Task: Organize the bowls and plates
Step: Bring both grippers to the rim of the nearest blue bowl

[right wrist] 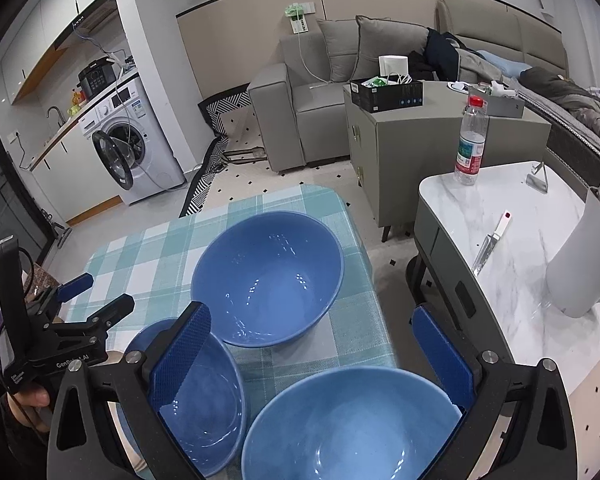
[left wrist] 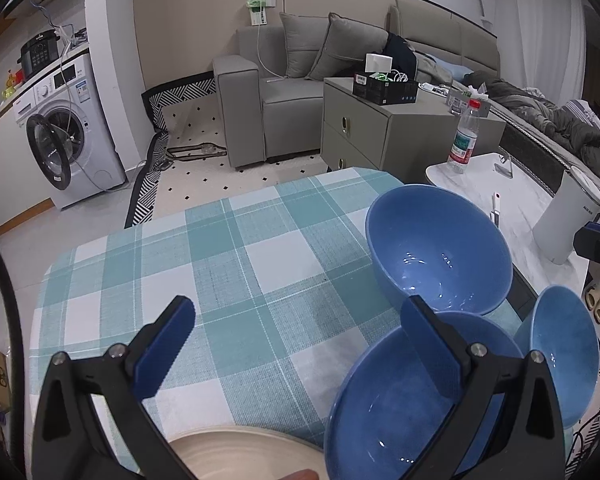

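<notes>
Hovering wide apart and empty, your left gripper (left wrist: 296, 344) and right gripper (right wrist: 312, 344) frame three blue bowls (right wrist: 268, 276) clustered on the desk (left wrist: 220, 248), likely ready for stacking.

3 blue bowls sitting on the checked table: far bowl (right wrist: 268, 276), left bowl (right wrist: 204, 396), near bowl (right wrist: 352, 420). 1 beige plate (left wrist: 244, 456) lying at its near edge.

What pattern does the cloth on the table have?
The tablecloth has a teal and white check pattern, shown best in the left wrist view.
</notes>
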`<state>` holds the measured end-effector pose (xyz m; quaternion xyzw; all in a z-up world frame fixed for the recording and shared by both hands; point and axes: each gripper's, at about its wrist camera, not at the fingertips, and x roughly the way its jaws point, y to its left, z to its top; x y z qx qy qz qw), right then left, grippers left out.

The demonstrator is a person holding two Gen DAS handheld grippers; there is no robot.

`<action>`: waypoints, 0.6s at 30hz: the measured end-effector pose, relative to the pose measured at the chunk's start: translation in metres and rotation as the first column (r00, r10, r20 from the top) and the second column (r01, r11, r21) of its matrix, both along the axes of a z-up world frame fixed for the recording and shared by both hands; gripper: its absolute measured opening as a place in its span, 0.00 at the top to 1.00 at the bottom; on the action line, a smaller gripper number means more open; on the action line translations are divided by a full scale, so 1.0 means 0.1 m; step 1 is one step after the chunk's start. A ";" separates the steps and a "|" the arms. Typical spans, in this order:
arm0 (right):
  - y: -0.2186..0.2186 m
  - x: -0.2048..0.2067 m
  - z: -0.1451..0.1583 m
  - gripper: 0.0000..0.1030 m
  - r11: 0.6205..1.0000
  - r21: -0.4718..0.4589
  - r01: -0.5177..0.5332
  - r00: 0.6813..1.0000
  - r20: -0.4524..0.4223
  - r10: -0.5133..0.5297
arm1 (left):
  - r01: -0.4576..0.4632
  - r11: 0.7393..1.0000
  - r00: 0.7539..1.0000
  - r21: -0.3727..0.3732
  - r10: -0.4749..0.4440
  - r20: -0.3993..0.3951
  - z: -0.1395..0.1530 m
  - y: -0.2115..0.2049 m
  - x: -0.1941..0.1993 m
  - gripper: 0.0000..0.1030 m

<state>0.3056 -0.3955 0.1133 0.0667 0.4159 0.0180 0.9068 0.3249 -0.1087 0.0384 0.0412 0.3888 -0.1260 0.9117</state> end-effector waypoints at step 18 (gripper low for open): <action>-0.09 0.37 -0.28 0.01 1.000 0.002 0.018 0.998 -0.065 -0.017 | 0.034 0.999 0.997 -0.024 -0.036 -0.073 -0.13 -0.24 0.37 0.00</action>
